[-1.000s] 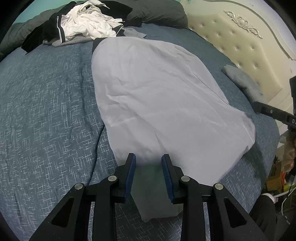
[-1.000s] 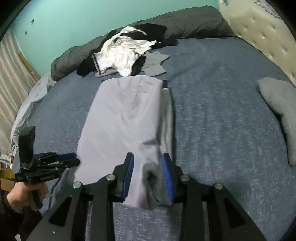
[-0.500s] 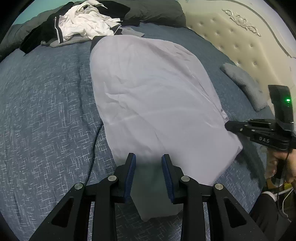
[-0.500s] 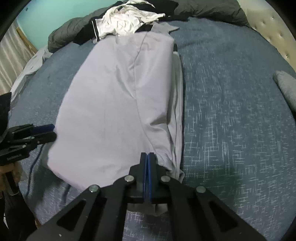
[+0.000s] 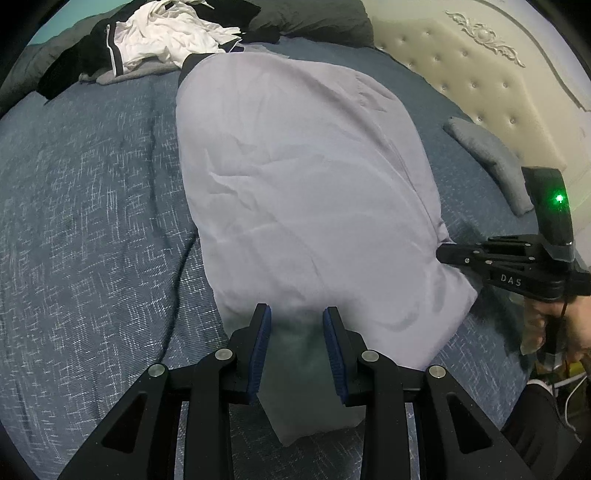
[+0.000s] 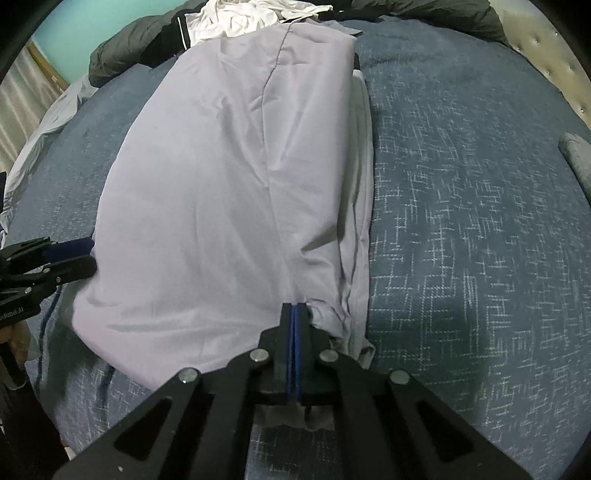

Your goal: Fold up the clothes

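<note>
A pale lilac garment (image 5: pixel 306 177) lies flat along the blue bedspread (image 5: pixel 92 221), folded lengthwise with layered edges on its right side (image 6: pixel 360 192). My left gripper (image 5: pixel 297 332) is open over the garment's near left corner, and the cloth runs under and between its fingers. My right gripper (image 6: pixel 294 314) is shut on the garment's near hem, close to the layered right edge. In the left wrist view the right gripper (image 5: pixel 443 254) touches the garment's right corner. The right wrist view has the left gripper (image 6: pixel 86 254) at the left corner.
A heap of white and black clothes (image 5: pixel 166 33) lies at the far end before a dark grey duvet (image 5: pixel 314 18). A small grey folded item (image 5: pixel 491 162) sits near the cream tufted headboard (image 5: pixel 480 74). The bed's near edge is just below both grippers.
My right gripper went from open to shut on the garment's near hem and came in lower and closer. The left gripper stayed open at the left corner.
</note>
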A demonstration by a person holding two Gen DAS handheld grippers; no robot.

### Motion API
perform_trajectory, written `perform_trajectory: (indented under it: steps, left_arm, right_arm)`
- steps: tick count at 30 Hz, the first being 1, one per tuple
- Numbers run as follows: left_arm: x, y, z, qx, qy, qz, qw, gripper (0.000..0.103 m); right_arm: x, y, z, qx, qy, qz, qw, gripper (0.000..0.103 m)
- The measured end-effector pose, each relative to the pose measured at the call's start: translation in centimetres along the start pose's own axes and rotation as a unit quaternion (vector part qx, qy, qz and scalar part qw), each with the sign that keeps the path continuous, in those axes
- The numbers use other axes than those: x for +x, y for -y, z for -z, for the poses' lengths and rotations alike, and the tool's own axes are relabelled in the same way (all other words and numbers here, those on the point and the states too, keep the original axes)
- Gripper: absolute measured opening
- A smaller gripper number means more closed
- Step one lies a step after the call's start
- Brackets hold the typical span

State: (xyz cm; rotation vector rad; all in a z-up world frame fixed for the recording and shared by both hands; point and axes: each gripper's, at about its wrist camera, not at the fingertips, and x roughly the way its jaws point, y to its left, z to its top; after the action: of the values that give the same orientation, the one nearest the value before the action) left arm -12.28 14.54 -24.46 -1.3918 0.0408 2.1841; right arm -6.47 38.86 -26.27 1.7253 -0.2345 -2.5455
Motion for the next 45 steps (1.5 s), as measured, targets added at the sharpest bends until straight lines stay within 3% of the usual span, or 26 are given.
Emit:
perform_trajectory:
  steps: [3,9,10,12,13,14,18,21,26,36,45]
  left_arm:
    - [-0.7,0.3,-0.2,0.005,0.005,0.002,1.0000,0.031]
    - [-1.4,0.9,-0.5,0.015,0.012,0.014,0.9997,0.031]
    - [-1.5,1.0,-0.6,0.016,0.014,0.016,0.9996,0.031]
    - [-1.7,1.2,-0.7,0.020,0.016,0.020,0.9995,0.029]
    - [-1.8,1.3,-0.7,0.021,0.018,0.022,0.9994,0.026]
    - [-1.7,1.3,-0.7,0.020,0.017,0.024,0.9994,0.022]
    - [-0.7,0.5,0.0,0.005,0.014,0.028,0.9995,0.017]
    - [-0.5,0.2,0.4,-0.002,0.014,0.036,0.9992,0.016]
    - [-0.4,-0.2,0.4,-0.008,0.014,0.044,0.9989,0.015]
    - [-0.5,-0.9,0.8,-0.016,0.012,0.062,0.9979,0.014]
    - [-0.2,-0.7,0.2,-0.014,0.003,0.059,0.9982,0.014]
  right_arm:
    - [-0.8,-0.1,-0.6,-0.005,-0.008,-0.007,1.000,0.000]
    - [-4.0,0.1,-2.4,-0.011,0.027,-0.020,0.999,0.005]
    - [-4.5,0.1,-2.8,-0.013,0.034,-0.021,0.999,0.009]
    - [-5.2,0.0,-4.1,-0.019,0.042,-0.021,0.999,0.032]
    - [-5.5,-0.1,-4.6,-0.025,0.045,-0.018,0.999,0.051]
    - [-5.8,-0.4,-5.4,-0.036,0.052,-0.018,0.998,0.054]
    - [-5.0,-1.1,-11.2,-0.067,0.057,-0.018,0.996,0.054]
    - [-4.1,-2.0,-12.7,-0.097,0.058,-0.014,0.994,0.060]
    - [-1.6,-3.4,-14.7,-0.148,0.045,0.005,0.988,0.060]
    - [6.4,0.0,-16.1,-0.115,-0.023,0.018,0.993,0.060]
    - [7.6,0.6,-15.3,-0.118,-0.019,0.011,0.993,0.060]
